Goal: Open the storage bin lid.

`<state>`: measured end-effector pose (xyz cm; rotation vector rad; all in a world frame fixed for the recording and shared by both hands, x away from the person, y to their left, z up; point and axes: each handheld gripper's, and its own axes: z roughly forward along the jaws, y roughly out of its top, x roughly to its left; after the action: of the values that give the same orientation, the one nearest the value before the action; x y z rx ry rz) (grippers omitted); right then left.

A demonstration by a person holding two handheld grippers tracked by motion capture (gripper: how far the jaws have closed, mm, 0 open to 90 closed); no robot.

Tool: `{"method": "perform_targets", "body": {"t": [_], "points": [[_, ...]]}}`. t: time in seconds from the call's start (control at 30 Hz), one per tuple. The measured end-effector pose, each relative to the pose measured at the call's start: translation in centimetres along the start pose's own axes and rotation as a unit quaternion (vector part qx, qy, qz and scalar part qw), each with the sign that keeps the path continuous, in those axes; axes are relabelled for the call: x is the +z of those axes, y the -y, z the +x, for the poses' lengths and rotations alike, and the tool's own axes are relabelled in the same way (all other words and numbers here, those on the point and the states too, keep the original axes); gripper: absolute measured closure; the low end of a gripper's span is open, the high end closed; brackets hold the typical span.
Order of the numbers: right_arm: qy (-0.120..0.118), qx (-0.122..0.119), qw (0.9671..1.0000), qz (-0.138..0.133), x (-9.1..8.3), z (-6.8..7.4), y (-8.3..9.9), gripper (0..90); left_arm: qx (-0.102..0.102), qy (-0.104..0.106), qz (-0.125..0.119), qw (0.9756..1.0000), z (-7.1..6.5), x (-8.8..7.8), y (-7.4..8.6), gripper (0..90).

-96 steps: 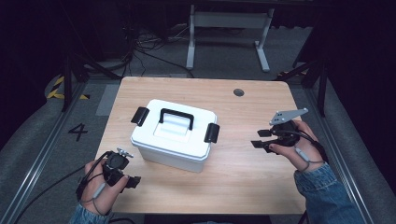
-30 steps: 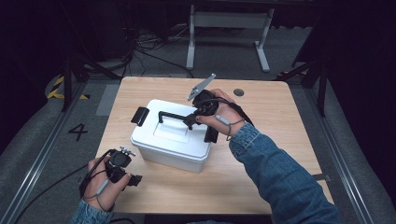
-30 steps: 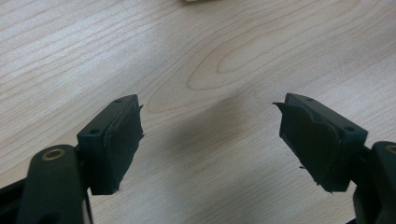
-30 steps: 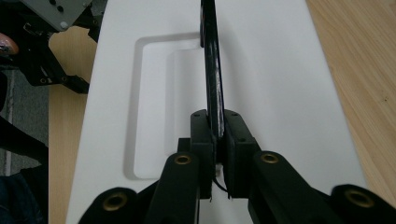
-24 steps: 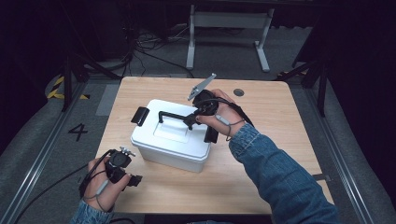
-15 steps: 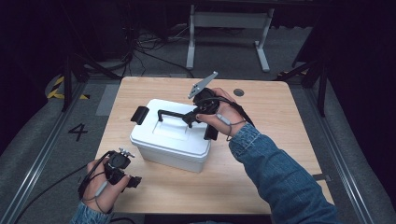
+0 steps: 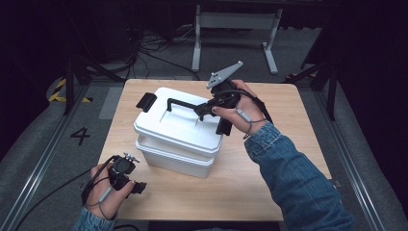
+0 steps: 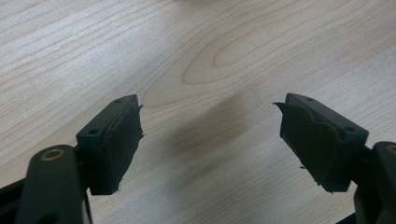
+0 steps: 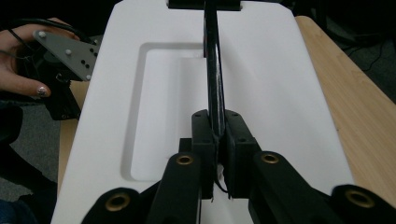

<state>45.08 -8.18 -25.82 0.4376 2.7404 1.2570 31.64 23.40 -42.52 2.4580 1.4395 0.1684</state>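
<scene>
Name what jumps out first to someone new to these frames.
The white lid of the storage box at mid-table sits raised off the base, its far side higher. The right hand-held gripper is clamped on the lid's black handle. The left hand-held gripper rests open over bare wood at the table's near left corner.

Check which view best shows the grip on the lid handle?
Right gripper view: the right gripper has its jaws pressed shut on the black handle, with the white lid beneath. The high view shows the same grip smaller and side-on, lid lifted and tilted. The left gripper view gives nothing of the handle.
</scene>
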Motion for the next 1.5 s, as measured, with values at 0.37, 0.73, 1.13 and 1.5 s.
{"method": "perform_targets", "body": {"t": [0.37, 0.73, 1.13, 1.5], "points": [[0.022, 0.011, 0.9996, -0.016, -4.2, -0.7, 1.7, 85.6, 0.002, -0.001, -0.001, 1.0000, 0.0, 0.1, 0.0, 20.3], [0.059, 0.046, 0.9970, -0.018, -8.3, -2.1, 4.9, 85.5, 0.005, -0.002, -0.005, 1.0000, 0.1, 0.2, -0.1, 19.6], [0.098, 0.086, 0.9914, -0.019, -12.3, -3.5, 8.5, 85.5, 0.011, 0.001, -0.006, 0.9999, 0.2, 0.2, -0.1, 18.6], [0.126, 0.128, 0.9834, -0.022, -15.2, -5.2, 12.1, 85.5, 0.007, 0.003, -0.009, 0.9999, 0.2, 0.2, -0.1, 18.6]]}}
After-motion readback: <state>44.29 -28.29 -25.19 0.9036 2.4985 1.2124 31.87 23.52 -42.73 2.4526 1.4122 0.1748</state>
